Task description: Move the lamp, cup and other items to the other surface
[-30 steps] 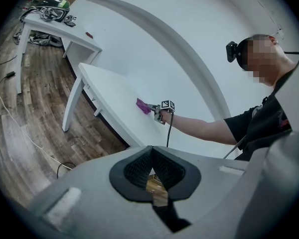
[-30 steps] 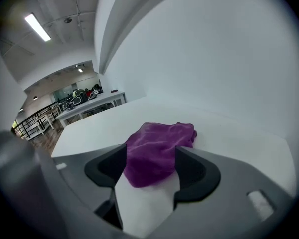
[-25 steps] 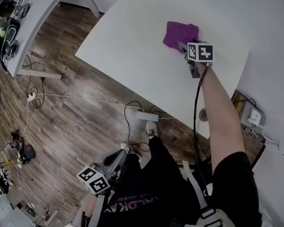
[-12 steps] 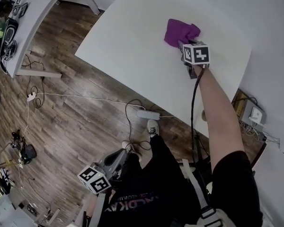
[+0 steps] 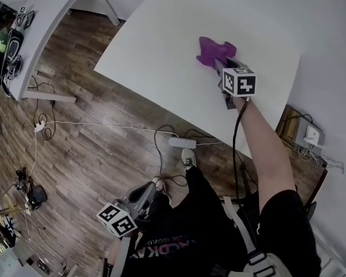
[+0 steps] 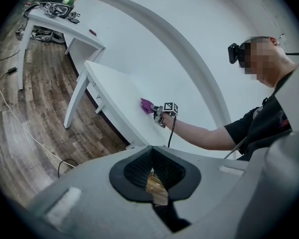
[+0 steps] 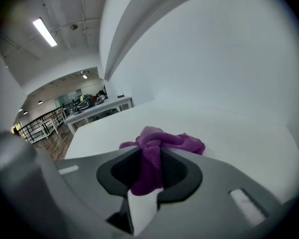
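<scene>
Your right gripper point(image 5: 221, 63) has just been closing and now pinches the purple cloth point(image 5: 211, 48), which is bunched between its pads at the right side of the white table point(image 5: 161, 33). Your left gripper point(image 5: 143, 194) hangs low by your leg with its jaws together and nothing in them. The other table point(image 5: 52, 4) lies far left, across the floor, so the carry likely runs leftward.
</scene>
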`<control>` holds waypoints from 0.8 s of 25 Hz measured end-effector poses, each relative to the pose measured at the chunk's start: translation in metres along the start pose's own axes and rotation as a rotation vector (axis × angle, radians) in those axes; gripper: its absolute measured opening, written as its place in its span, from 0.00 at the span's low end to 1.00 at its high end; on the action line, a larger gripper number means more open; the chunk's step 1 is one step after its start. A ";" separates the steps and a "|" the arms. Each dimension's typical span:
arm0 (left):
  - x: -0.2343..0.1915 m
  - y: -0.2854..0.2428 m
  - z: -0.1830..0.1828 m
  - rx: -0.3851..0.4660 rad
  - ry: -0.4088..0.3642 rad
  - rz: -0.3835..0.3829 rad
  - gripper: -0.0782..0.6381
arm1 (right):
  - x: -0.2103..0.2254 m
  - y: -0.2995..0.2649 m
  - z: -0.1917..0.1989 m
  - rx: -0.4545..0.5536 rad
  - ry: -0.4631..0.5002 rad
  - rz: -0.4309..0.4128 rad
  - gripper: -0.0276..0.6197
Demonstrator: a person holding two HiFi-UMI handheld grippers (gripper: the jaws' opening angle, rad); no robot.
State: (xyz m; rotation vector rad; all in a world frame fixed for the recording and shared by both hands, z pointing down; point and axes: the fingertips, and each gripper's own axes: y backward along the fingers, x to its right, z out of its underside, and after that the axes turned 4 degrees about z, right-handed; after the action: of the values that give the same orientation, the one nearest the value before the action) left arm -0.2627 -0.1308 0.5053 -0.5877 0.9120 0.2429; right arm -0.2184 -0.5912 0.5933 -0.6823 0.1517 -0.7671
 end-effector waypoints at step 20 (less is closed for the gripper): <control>0.017 0.091 -0.004 -0.014 -0.168 0.208 0.11 | -0.170 0.265 0.003 0.371 -0.234 -0.157 0.19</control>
State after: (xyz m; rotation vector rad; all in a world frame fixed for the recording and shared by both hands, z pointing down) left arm -0.2947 -0.0593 0.4557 -0.4774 0.8090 0.4793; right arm -0.1838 -0.3357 0.4119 -0.4280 -0.2558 -0.8320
